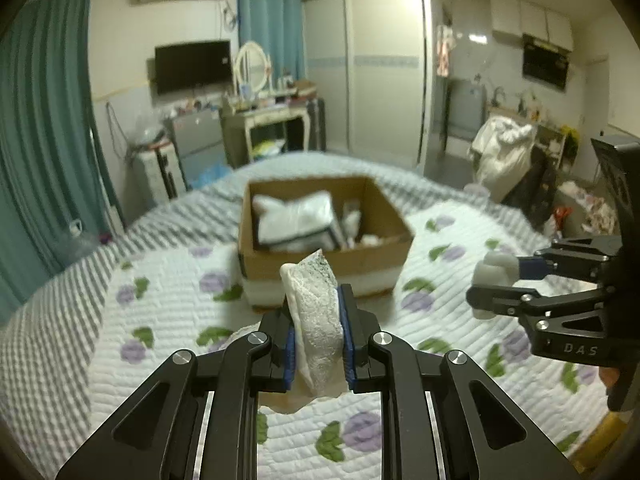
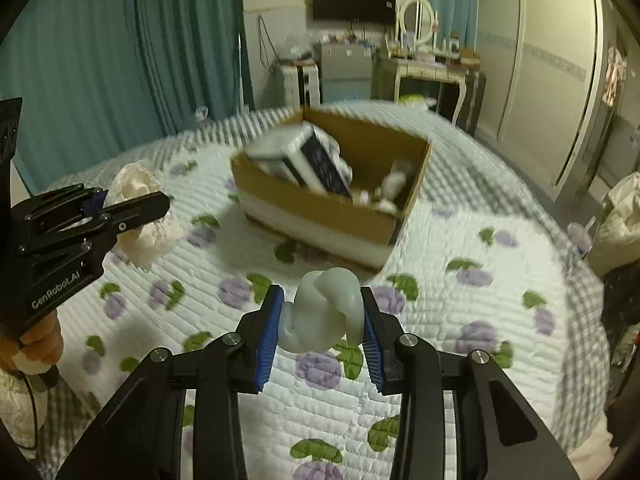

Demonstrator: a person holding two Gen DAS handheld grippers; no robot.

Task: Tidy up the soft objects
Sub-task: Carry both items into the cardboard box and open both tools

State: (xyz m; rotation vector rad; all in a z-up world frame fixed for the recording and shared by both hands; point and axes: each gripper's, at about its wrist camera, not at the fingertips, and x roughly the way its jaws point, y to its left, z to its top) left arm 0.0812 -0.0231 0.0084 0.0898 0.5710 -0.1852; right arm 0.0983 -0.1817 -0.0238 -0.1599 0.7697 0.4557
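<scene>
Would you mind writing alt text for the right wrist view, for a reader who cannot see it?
The right gripper clamps a pale knotted soft item above a floral quilt. Ahead sits an open cardboard box already holding white packets, and at left the left gripper holds a lacy cream bundle.

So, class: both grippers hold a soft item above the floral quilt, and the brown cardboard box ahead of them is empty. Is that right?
One detail is wrong: the brown cardboard box is not empty. The right wrist view shows a white pillow-like bundle and small white items inside. The left gripper and right gripper do each hold a soft item above the floral quilt.
</scene>
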